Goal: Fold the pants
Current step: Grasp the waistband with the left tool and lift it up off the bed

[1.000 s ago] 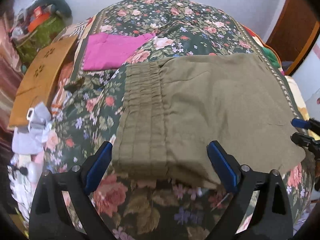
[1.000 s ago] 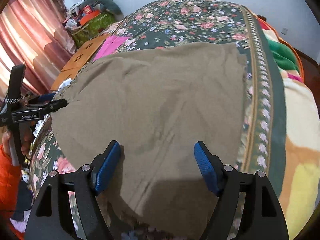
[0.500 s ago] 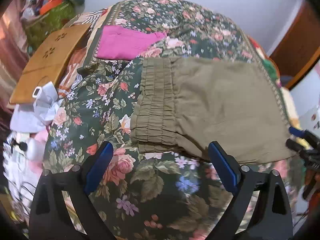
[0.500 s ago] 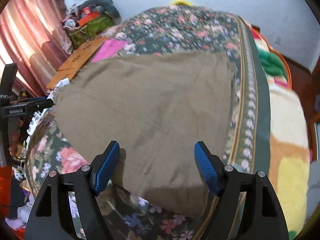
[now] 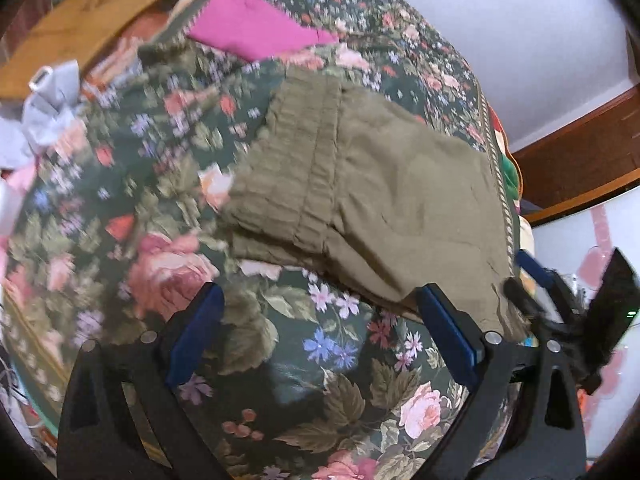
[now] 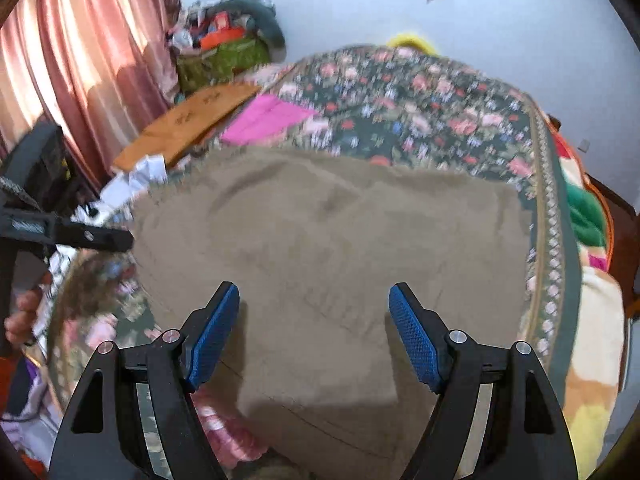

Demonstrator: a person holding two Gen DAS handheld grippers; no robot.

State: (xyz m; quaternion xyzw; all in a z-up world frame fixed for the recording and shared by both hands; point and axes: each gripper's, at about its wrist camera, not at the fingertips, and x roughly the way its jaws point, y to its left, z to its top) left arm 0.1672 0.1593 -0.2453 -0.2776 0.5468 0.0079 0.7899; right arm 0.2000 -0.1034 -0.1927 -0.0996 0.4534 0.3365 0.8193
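Observation:
Olive-green pants (image 5: pixel 384 196) lie folded flat on a floral bedspread (image 5: pixel 320 368), gathered waistband toward the left. They also fill the middle of the right wrist view (image 6: pixel 332 248). My left gripper (image 5: pixel 320 332) is open and empty, hovering over the bedspread just short of the pants' near edge. My right gripper (image 6: pixel 314 332) is open and empty above the pants' near end. The right gripper also shows at the right edge of the left wrist view (image 5: pixel 532 280), beside the pants' corner. The left gripper shows at the left of the right wrist view (image 6: pixel 96 238).
A folded magenta cloth (image 5: pixel 256 24) lies farther up the bed. A wooden board (image 5: pixel 92 12) and crumpled white things (image 5: pixel 44 108) lie at the bed's left side. Pink curtains (image 6: pixel 72 64) hang on the left. A colourful blanket (image 6: pixel 588 216) lies along the right.
Both grippers have pulled back from the pants, and both views have tilted. The left gripper, whose fingers reached the waistband edge a second ago, now hovers over bare bedspread. The pants lie still.

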